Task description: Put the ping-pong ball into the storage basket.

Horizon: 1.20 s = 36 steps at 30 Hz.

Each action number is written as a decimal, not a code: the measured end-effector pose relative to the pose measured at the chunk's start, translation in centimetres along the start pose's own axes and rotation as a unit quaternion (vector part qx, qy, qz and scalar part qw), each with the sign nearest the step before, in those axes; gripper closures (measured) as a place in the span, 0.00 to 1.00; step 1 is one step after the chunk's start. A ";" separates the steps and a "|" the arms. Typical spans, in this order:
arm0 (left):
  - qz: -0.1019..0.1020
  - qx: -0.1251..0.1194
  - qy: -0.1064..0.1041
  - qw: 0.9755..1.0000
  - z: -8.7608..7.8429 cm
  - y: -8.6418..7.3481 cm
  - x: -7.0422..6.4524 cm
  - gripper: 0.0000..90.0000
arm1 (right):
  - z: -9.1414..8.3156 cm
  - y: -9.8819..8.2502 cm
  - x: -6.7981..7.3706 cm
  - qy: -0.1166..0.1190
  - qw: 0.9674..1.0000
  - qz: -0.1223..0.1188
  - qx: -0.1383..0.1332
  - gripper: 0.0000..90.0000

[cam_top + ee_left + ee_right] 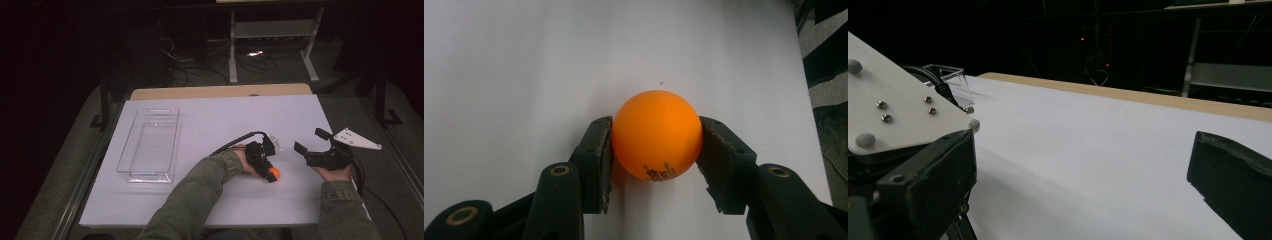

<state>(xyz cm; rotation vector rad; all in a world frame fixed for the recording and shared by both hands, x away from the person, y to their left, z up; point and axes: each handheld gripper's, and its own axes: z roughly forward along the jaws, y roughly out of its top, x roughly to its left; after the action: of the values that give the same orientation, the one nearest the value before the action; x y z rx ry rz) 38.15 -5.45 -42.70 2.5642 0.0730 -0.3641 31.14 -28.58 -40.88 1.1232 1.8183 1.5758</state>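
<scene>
We are finding the left claw (657, 150) clamping the ball (657, 135) on the desk (210, 200); right claw (312, 142) gaping, empty; tray (150, 142) awaiting.

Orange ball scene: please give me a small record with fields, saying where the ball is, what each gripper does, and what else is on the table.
ball: orange ball, on the white table, with small print near its underside
left gripper: left gripper shut on the ball, one pad on each side
right gripper: right gripper open, nothing between its jaws, held apart to the right of the ball
container: clear plastic bin, on the left part of the table, nothing visible inside
ball lifted: cannot tell
</scene>
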 end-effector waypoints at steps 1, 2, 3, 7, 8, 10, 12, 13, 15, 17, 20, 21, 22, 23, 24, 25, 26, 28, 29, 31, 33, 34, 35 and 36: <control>0.001 -0.001 0.001 1.000 -0.1 0.0 0.0 0.56 | 0.0 0.0 0.0 0.000 1.000 0.000 0.000 0.00; 0.000 0.000 0.001 1.000 -0.2 0.0 0.0 0.56 | 0.0 0.0 0.0 0.000 1.000 0.000 0.000 0.00; 0.000 0.000 0.003 1.000 -0.3 0.0 -0.1 0.56 | 0.0 0.0 0.0 0.000 1.000 0.000 0.000 0.00; 0.001 -0.007 0.006 1.000 -1.0 0.1 -0.3 0.56 | 0.0 0.0 0.0 0.000 1.000 0.000 0.000 0.00; 0.001 -0.008 0.006 1.000 -1.2 0.1 -0.3 0.56 | 0.0 0.0 0.0 0.000 1.000 0.000 0.000 0.00; 0.003 -0.011 0.004 1.000 -1.5 0.1 -0.5 0.56 | 0.0 0.0 0.0 0.001 1.000 0.000 0.000 0.00; 0.004 -0.008 0.006 1.000 -1.8 0.2 -0.6 0.56 | 0.1 0.0 0.1 0.001 1.000 0.000 0.001 0.00; 0.005 -0.006 0.007 1.000 -1.9 0.2 -0.7 0.56 | 0.1 0.0 0.1 0.001 1.000 0.000 0.002 0.00; 0.006 -0.007 0.009 1.000 -2.2 0.2 -0.8 0.56 | 0.1 0.0 0.1 0.002 1.000 -0.001 0.003 0.00; 0.007 -0.010 0.014 1.000 -2.7 0.2 -1.0 0.56 | 0.1 0.0 0.1 0.002 1.000 -0.001 0.002 0.00; 0.006 -0.015 0.019 1.000 -3.4 0.2 -1.2 0.56 | 0.2 0.0 0.1 0.003 1.000 -0.002 0.004 0.00; 0.006 -0.016 0.022 1.000 -3.7 0.2 -1.3 0.56 | 0.2 -0.1 0.1 0.004 1.000 -0.002 0.005 0.00; 0.006 -0.016 0.025 1.000 -4.0 0.2 -1.4 0.56 | 0.2 -0.1 0.1 0.004 1.000 -0.002 0.005 0.00; 0.006 -0.017 0.027 0.999 -4.2 0.2 -1.5 0.56 | 0.2 -0.1 0.2 0.005 1.000 -0.002 0.005 0.00; 0.006 -0.018 0.029 0.999 -4.4 0.2 -1.6 0.56 | 0.2 -0.1 0.2 0.005 1.000 -0.002 0.006 0.00; 0.006 -0.018 0.031 0.999 -4.6 0.1 -1.7 0.56 | 0.3 -0.1 0.2 0.005 1.000 -0.001 0.006 0.00; 0.007 -0.017 0.031 0.999 -4.8 0.1 -1.7 0.56 | 0.3 -0.1 0.2 0.005 1.000 -0.001 0.007 0.00; 0.007 -0.018 0.036 0.999 -5.2 0.1 -1.9 0.56 | 0.3 -0.1 0.2 0.005 1.000 -0.003 0.007 0.00; 0.006 -0.019 0.037 0.999 -5.4 0.1 -2.0 0.56 | 0.3 -0.1 0.2 0.005 1.000 -0.003 0.007 0.00; 0.008 -0.021 0.040 0.999 -5.7 0.1 -2.2 0.56 | 0.3 -0.1 0.2 0.005 1.000 -0.002 0.007 0.00; 0.009 -0.022 0.042 0.999 -6.1 0.1 -2.4 0.56 | 0.3 -0.1 0.2 0.005 1.000 -0.003 0.007 0.00; 0.009 -0.022 0.044 0.999 -6.3 0.1 -2.5 0.56 | 0.3 -0.1 0.2 0.005 1.000 -0.002 0.007 0.00; 0.010 -0.022 0.045 0.999 -6.4 0.1 -2.6 0.56 | 0.3 -0.1 0.2 0.005 1.000 -0.001 0.008 0.00; 0.010 -0.023 0.046 0.999 -6.6 0.1 -2.7 0.56 | 0.3 -0.1 0.3 0.005 1.000 -0.001 0.007 0.00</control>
<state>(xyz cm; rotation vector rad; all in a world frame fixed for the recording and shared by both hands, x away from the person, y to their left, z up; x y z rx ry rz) 37.14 -2.01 -36.51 2.5334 0.0874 -0.2350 31.19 -28.22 -40.99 1.1219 1.8393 1.5714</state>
